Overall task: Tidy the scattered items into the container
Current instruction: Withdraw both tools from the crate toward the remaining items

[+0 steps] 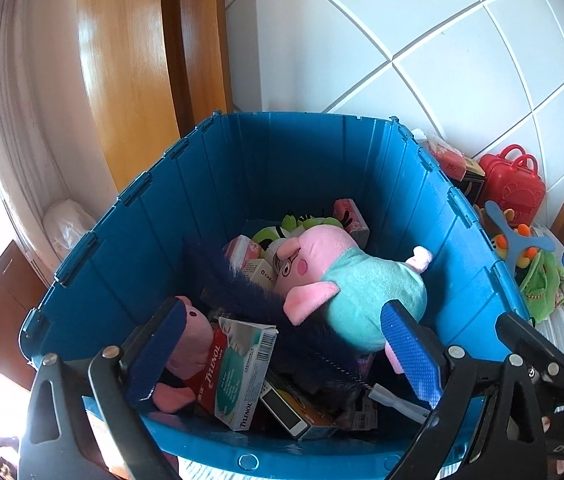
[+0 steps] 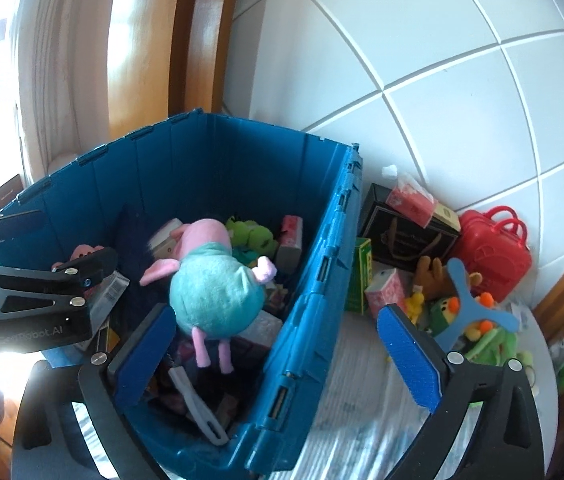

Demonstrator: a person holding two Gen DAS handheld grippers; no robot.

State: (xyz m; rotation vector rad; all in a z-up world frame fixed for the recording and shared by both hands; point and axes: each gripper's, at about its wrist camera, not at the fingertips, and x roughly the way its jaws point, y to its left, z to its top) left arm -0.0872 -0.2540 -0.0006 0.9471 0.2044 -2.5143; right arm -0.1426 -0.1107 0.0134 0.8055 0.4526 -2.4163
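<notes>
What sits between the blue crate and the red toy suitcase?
In the right wrist view, between the blue crate and red toy suitcase: a black box and a green box.

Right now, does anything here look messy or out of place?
Yes. A heap of toys and boxes still sits outside the blue bin, against the wall: a red toy case, a blue boomerang, a black box. Inside, the pig plush lies sprawled on top.

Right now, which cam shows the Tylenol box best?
Left wrist: the Tylenol box lies in the blue bin, lettering legible, just beyond the open left gripper. In the right wrist view I cannot pick it out.
</notes>
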